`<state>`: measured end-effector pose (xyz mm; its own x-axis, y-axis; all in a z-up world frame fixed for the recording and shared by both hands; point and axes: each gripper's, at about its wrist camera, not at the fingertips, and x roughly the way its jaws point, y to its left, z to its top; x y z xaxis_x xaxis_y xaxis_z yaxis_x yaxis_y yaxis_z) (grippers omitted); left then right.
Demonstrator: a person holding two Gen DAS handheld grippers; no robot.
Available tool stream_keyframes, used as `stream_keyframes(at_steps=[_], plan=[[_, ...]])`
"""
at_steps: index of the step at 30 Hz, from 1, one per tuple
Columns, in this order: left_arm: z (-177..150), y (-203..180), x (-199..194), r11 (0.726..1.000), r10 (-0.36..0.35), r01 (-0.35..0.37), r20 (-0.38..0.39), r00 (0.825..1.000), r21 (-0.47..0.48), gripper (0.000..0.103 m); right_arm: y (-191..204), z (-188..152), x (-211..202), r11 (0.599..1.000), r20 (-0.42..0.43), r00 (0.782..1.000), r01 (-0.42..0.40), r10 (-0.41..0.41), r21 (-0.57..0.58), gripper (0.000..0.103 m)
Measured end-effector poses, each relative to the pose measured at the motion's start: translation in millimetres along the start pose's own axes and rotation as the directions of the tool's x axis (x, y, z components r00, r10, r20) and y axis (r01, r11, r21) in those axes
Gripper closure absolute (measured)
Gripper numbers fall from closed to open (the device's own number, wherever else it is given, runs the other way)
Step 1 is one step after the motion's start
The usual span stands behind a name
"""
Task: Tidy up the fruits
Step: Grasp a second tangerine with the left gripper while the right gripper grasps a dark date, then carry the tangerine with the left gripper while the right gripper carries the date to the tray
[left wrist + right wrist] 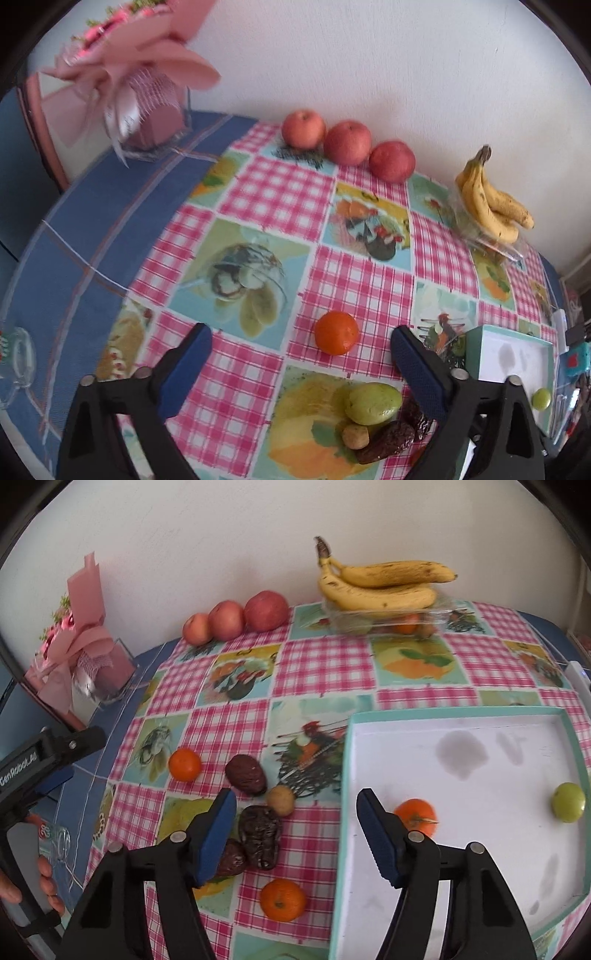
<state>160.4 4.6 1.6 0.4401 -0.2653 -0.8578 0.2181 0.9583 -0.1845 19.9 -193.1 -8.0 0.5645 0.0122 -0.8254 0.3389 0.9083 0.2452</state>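
Hovering over the glossy checked surface [321,664], my right gripper [295,830] and left gripper [301,356] both gape empty; wrinkled dates [258,836] and smooth round tangerines [282,899] lie beside the shallow white tray [461,716].

Your left gripper [299,354]: black plastic arms, angular, with triangular cut-outs.
Its pads [186,369]: dark blue, ribbed, rectangular.
Its pins [461,373]: round silver, at the finger joints.
Your right gripper [295,834]: same black arms, blue pads, silver pins.
Side marking [18,770]: white lettering on the left gripper's black body.
Your hand [46,884]: bare fingers on a grey handle.
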Motion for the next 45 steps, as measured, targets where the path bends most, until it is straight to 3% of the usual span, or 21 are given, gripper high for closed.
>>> stream_keyframes(at_steps=[5,7,14,16,19,23,36,45], plan=[[0,-4,34,0.998,-0.059,0.058,-0.056,0.997,-0.007,0.014,10,-6,20,0.999,-0.059,0.998,-0.037,0.036,-0.001,0.048],[-3,-5,47,0.998,-0.067,0.066,-0.084,0.994,-0.015,0.024,12,-10,29,0.999,-0.084,0.995,-0.046,0.046,0.000,0.050],[-7,-6,59,0.992,-0.122,0.119,-0.095,0.988,-0.038,0.038,15,-19,52,0.998,-0.149,0.987,-0.064,0.065,0.015,0.052],[-7,-7,61,0.991,-0.133,0.129,-0.102,0.986,-0.043,0.054,17,-21,56,0.998,-0.162,0.985,-0.065,0.066,0.012,0.055],[-7,-8,62,0.986,-0.164,0.160,-0.107,0.981,-0.046,0.065,17,-22,59,0.998,-0.171,0.983,-0.063,0.066,0.019,0.056],[-7,-8,60,0.985,-0.172,0.167,-0.103,0.980,-0.050,0.066,16,-23,62,0.997,-0.177,0.981,-0.069,0.074,0.035,0.065],[4,-15,5,0.988,-0.157,0.157,-0.024,0.987,-0.013,0.066,10,-9,33,0.995,-0.099,0.992,-0.076,0.081,0.059,0.065],[1,-30,-35,0.989,-0.147,0.145,0.053,0.988,0.040,0.066,6,0,2,0.999,-0.046,0.999,-0.014,0.017,0.049,0.065]])
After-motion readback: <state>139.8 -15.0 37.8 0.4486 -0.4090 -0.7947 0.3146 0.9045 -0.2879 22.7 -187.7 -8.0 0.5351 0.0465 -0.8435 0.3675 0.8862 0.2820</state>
